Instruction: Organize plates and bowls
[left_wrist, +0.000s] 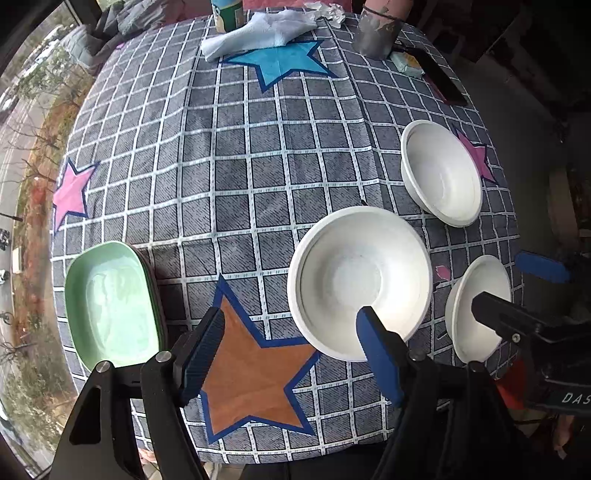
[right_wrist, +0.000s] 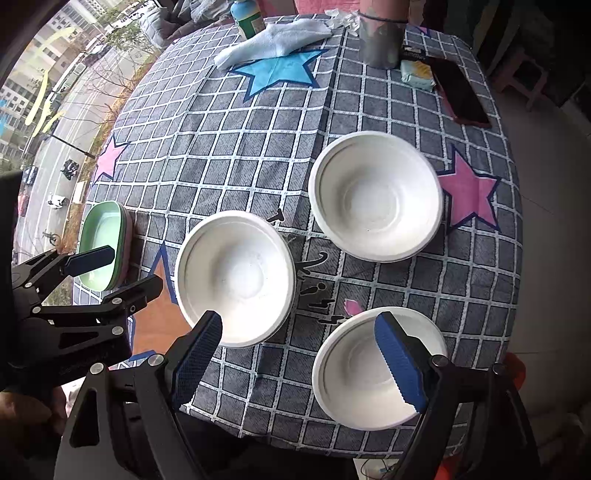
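Grey checked tablecloth (right_wrist: 236, 155) with coloured star patches covers the table, street visible through the window on the left. Going left to right: one stack of pale green rounded-rectangle plates (left_wrist: 110, 306) sits at the left edge, looks like a few nested but the count is hard to tell. Then three white round paper bowls, all upright and apart: the middle bowl (right_wrist: 236, 277), the far bowl (right_wrist: 376, 195) beside a pink star (right_wrist: 471, 195), and the near bowl (right_wrist: 369, 373) at the right front edge. Left gripper (left_wrist: 288, 354) hangs open over an orange star (left_wrist: 251, 373), holding nothing. Right gripper (right_wrist: 299, 360) is open too, one finger over the near bowl. Far side has a light blue cloth (right_wrist: 273, 37), a grey cup (right_wrist: 380, 40) and a black phone (right_wrist: 461, 92).
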